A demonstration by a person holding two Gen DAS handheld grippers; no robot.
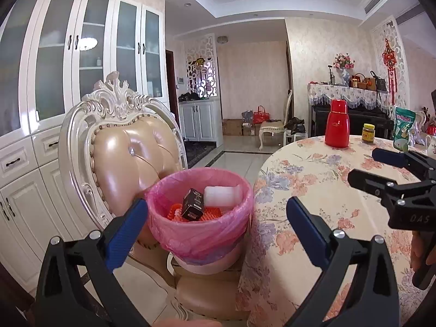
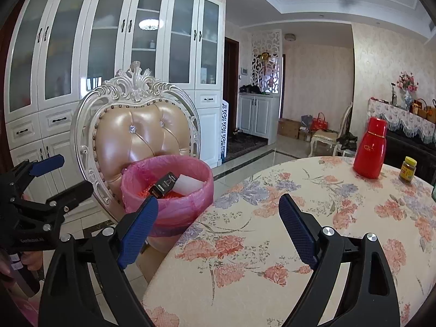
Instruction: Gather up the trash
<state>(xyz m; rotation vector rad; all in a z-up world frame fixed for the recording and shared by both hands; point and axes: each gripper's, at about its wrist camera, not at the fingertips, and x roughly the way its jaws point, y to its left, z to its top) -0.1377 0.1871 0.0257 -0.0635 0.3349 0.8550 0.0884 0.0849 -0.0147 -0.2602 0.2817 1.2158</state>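
Observation:
A bin lined with a pink bag stands on the seat of an ornate chair. Inside lie a black box, a white foam piece and orange scraps. My left gripper is open and empty, its fingers either side of the bin's near wall. My right gripper is open and empty, over the table edge beside the bin. Each gripper shows in the other's view: the right, the left.
A round table with a floral cloth holds a red thermos, a yellow-lidded jar and a green snack bag. White cabinets stand behind the chair. Tiled floor lies beyond.

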